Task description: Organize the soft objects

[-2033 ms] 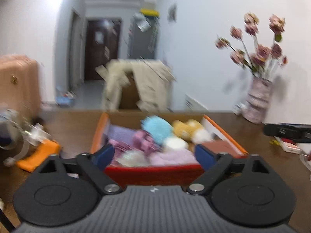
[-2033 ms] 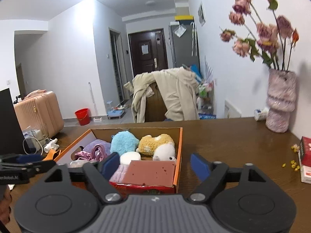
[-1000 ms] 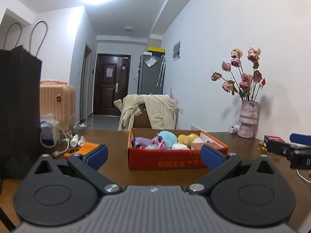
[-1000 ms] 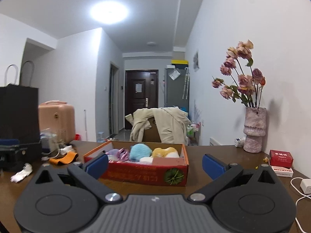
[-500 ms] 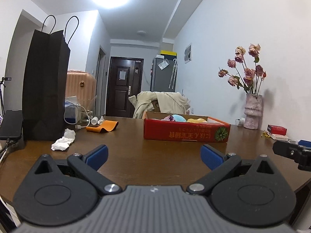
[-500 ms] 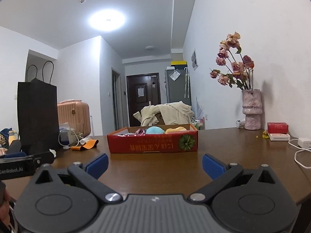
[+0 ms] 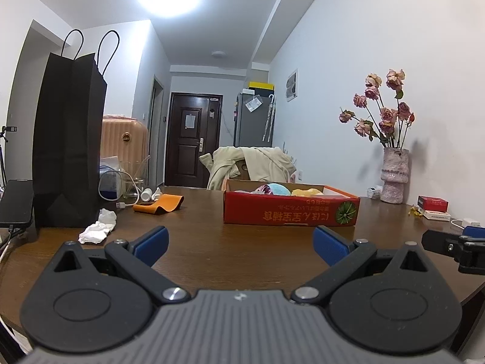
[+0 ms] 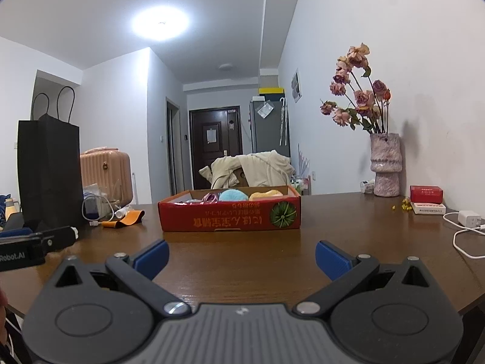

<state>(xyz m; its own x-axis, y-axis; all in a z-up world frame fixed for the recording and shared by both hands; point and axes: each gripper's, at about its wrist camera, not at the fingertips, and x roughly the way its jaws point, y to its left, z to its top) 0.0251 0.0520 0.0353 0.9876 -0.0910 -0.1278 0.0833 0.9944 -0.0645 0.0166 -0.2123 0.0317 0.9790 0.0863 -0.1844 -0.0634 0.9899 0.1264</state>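
Observation:
A red cardboard box (image 7: 291,210) (image 8: 230,215) stands mid-table, holding soft things: a light blue plush (image 7: 277,188) (image 8: 232,195), a yellow plush (image 7: 306,192) (image 8: 265,194) and a pink-purple cloth item (image 7: 263,188) (image 8: 210,197). My left gripper (image 7: 239,244) is open and empty, low over the near table edge, well short of the box. My right gripper (image 8: 242,256) is open and empty, also back from the box. Each gripper shows at the edge of the other's view.
A wooden table (image 7: 242,242) carries a tall black paper bag (image 7: 68,139), crumpled tissue (image 7: 98,227), an orange strap (image 7: 160,203), cables, a vase of dried roses (image 7: 394,170) (image 8: 385,163), small red and white boxes (image 8: 427,200) and a white charger (image 8: 468,218).
Both grippers have pulled back and down from over the box to the near table edge. The box now sits farther away. Both stay open and empty.

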